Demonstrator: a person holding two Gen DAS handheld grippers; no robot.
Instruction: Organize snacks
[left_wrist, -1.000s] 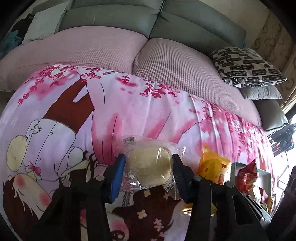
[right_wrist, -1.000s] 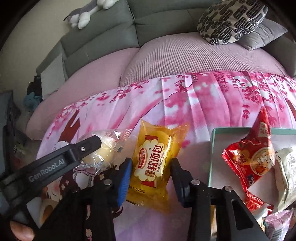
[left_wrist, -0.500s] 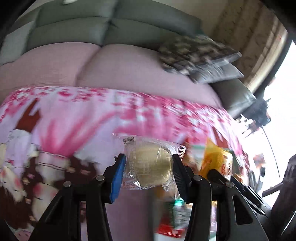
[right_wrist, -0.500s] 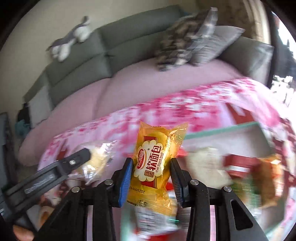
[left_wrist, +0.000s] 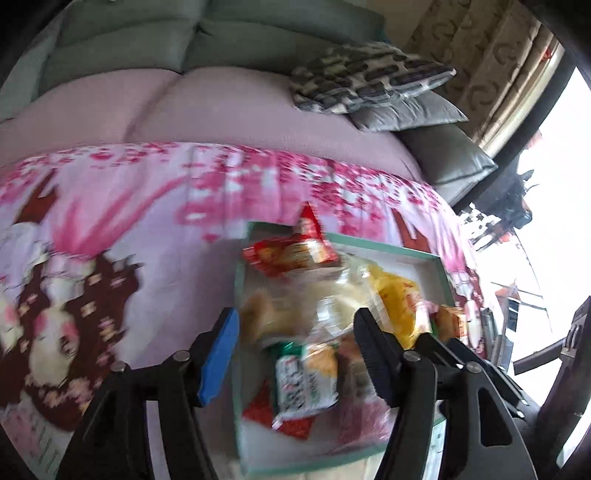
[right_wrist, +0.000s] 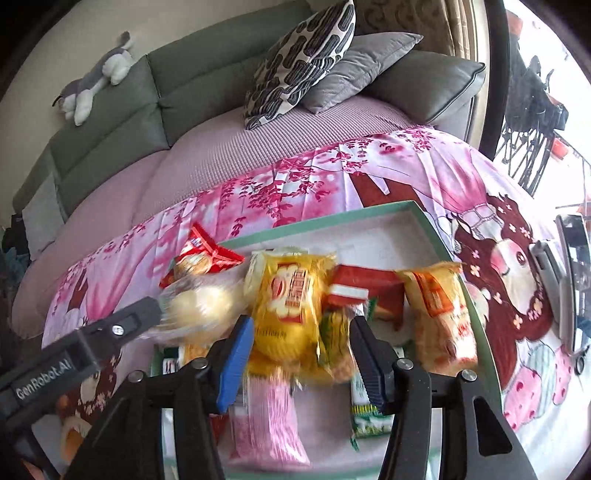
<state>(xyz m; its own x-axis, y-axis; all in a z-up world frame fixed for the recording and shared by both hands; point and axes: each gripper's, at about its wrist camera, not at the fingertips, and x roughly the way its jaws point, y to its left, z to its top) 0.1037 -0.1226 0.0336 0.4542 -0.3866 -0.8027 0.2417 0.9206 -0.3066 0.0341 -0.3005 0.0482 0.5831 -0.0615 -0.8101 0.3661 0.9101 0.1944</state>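
Both tools over box (right_wrist: 430, 221). Left tool (left_wrist: 295, 328) opening, bun (left_wrist: 332, 295) loose. Right tool (right_wrist: 301, 334) opening, yellow pack (right_wrist: 291, 295) loose. Box far corner bare.

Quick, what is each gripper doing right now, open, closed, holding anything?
Left gripper: jaws opening, clear-wrapped bun loose between them over the box.
Right gripper: jaws opening, yellow packet between them, pads off it.

free: far right corner of the green tray (right_wrist: 430, 225) shows bare floor | blocked: near and left tray crowded with snack packets (right_wrist: 439, 314) | free: cloth-covered surface (left_wrist: 166, 266) left of the tray lies bare | obstacle: dark device (right_wrist: 572, 273) at the surface's right edge
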